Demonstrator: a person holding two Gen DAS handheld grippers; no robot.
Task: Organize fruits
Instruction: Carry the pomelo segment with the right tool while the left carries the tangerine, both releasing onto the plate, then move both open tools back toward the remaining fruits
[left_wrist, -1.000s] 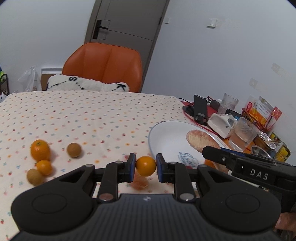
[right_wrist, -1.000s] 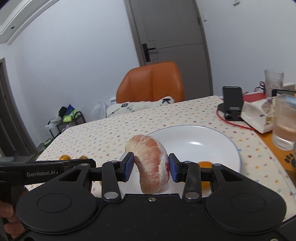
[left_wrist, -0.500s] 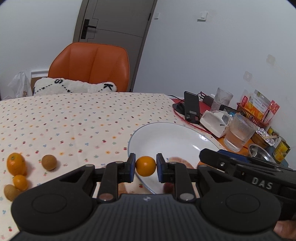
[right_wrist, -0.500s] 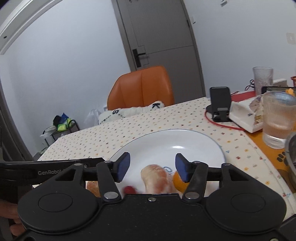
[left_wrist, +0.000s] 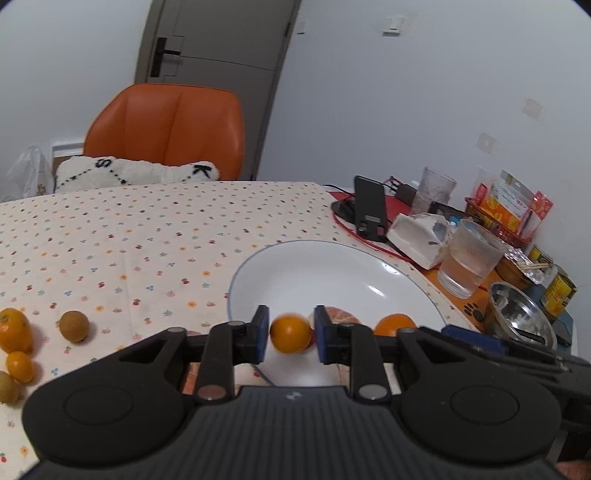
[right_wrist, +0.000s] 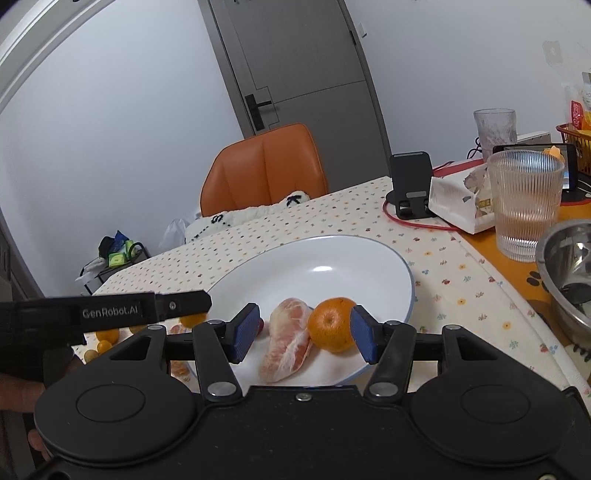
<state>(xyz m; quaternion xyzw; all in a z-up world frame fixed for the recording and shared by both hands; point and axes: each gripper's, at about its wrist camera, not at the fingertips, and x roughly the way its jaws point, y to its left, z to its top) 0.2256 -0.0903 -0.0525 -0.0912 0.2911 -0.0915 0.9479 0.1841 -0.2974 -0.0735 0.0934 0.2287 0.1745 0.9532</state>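
Left wrist view is showing the left gripper (left_wrist: 291, 334) sitting over the near rim of the white plate (left_wrist: 332, 266), its pads spread a little, with a small orange (left_wrist: 290, 333) between them; I cannot tell whether they are touching it. Other small fruits (left_wrist: 74, 325) are lying on the dotted tablecloth (left_wrist: 147, 236) to the left. The right gripper (right_wrist: 303, 334) is standing wide apart and holding nothing, above a peeled grapefruit piece (right_wrist: 288, 341) and a mandarin (right_wrist: 330, 328) lying touching in the plate.

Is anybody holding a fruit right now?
No. The left hand-held gripper is open around a small orange, pads just off it; the right hand-held gripper is open too.
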